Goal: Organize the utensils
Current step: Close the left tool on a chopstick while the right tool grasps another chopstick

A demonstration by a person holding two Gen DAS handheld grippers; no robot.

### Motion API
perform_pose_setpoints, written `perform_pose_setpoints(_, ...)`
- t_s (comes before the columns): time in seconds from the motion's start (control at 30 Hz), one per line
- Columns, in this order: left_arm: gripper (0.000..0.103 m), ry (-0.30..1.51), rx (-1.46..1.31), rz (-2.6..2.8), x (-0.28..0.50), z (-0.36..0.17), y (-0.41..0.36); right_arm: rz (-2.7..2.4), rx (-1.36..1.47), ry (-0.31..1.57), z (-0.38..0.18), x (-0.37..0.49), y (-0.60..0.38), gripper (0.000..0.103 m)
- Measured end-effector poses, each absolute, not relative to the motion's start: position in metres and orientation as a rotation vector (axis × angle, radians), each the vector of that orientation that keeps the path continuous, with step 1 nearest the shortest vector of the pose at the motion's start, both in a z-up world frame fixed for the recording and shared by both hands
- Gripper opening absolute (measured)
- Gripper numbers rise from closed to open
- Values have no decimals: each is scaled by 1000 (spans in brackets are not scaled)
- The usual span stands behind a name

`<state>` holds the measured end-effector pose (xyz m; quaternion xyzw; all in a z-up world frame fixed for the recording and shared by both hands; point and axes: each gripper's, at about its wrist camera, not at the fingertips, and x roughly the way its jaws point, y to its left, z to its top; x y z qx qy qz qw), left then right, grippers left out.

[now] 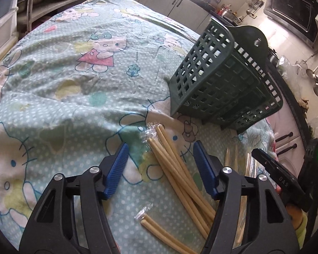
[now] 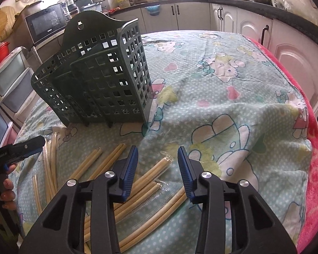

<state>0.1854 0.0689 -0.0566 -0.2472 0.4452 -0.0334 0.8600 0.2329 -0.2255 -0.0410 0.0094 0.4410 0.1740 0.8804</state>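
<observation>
Kitchen cabinets (image 2: 193, 14) and a dark counter (image 2: 254, 6) stood behind a table covered with a pale green cartoon cloth (image 1: 74, 97). On this cloth, in front of the dark green holder (image 2: 99, 80), lay the chopsticks (image 2: 150, 177), pale bamboo pairs in clear plastic wrappers, scattered at different angles. The holder was upright, with a square-hole lattice and a taller back plate, and no chopstick could be seen inside it.

One loose bundle of chopsticks (image 1: 176, 169), in front of the holder, lay between the blue pads of the left gripper (image 1: 161, 169). Its jaws were partly apart and the pads did not press on the bundle. More pairs (image 1: 235, 160) lay just beside the bundle, under the tip of the other tool.

The right gripper (image 2: 158, 173) also pointed down at the pile before the holder. Its jaws were partly apart over one wrapped pair, with clear gaps on both sides. A microwave (image 2: 46, 23) stood on the counter behind the holder, and a pink blanket (image 2: 315, 148) showed at the table edge, far from the holder.
</observation>
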Motion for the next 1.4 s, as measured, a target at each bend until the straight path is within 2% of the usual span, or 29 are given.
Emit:
perform_pose_setpoints(0.13,43,943,-526,-54,191,-58,72,369,28,942,-47,238,-224,30)
perform_pose_setpoints(0.3,26,954,-515,-31,192,-60,75,373,38,959,-52,243,-225,26)
perform_pose_setpoints(0.47,16,961,-534,-46,188,-61,81,371,44,958,-55,245,-226,20)
perform_pose_setpoints(0.57,14,963,-557,-58,185,-61,85,371,47,956,-55,244,-227,13)
perform_pose_setpoints(0.7,12,956,-586,-73,178,-60,90,374,59,943,-53,242,-228,9)
perform_pose_setpoints(1.03,8,847,-571,-114,169,-25,93,403,116,855,-26,233,-238,6)
perform_pose_setpoints(1.4,6,716,-487,-113,164,28,91,458,136,702,32,211,-243,4)
